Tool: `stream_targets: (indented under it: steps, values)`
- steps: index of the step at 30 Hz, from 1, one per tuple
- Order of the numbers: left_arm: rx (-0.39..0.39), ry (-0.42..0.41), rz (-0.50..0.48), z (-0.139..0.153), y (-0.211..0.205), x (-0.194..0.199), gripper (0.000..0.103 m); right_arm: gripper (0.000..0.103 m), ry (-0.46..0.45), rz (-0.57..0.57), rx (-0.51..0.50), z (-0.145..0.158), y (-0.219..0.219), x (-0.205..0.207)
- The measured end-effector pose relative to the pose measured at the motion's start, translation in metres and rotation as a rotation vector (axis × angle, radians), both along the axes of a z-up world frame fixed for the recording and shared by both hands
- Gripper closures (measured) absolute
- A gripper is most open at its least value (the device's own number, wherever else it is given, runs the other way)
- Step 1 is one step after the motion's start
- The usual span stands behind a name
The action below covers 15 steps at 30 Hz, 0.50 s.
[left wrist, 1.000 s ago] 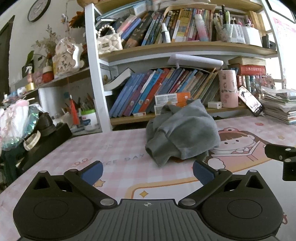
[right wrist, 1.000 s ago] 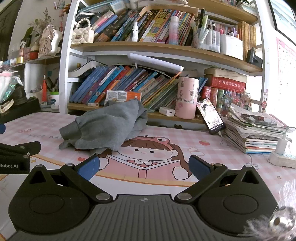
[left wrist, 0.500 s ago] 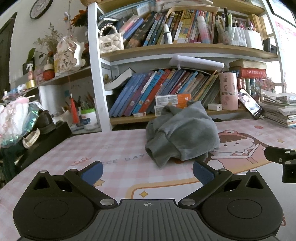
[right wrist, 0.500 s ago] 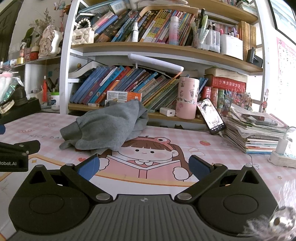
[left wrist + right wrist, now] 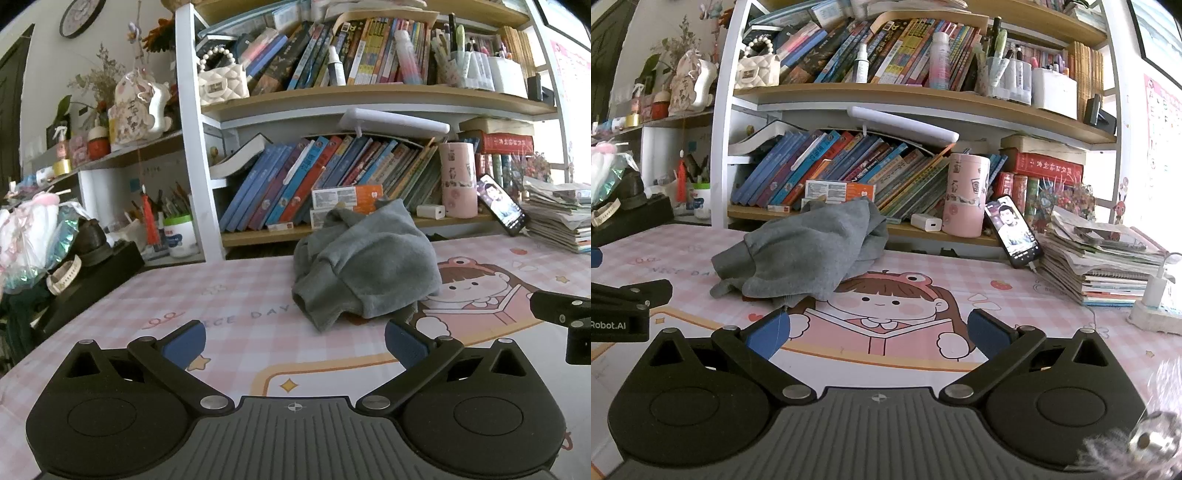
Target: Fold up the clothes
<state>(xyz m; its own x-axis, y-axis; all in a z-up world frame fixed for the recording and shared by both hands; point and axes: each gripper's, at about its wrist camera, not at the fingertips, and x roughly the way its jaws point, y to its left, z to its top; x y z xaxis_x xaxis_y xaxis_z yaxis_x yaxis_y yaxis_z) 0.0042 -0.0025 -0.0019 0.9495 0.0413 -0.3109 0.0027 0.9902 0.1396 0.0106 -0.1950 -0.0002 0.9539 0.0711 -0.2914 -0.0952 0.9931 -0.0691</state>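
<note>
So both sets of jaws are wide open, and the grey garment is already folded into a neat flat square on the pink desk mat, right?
Not quite. Both grippers, left and right, do have their jaws wide open and hold nothing, and the grey garment does lie on the pink desk mat. But it is not folded: both wrist views show it as a crumpled heap, one sleeve cuff sticking out.

One crumpled grey fleece garment, one pink cylindrical patterned canister, one black smartphone, one white charger block, two black grippers
</note>
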Motion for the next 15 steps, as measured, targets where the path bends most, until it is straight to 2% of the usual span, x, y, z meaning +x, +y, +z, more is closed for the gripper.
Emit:
stream_targets:
  steps: [15]
  values:
    - [-0.001, 0.002, 0.004, -0.0003, 0.0, 0.001, 0.0, 0.0, 0.003, 0.0, 0.003, 0.0011, -0.0002, 0.0002]
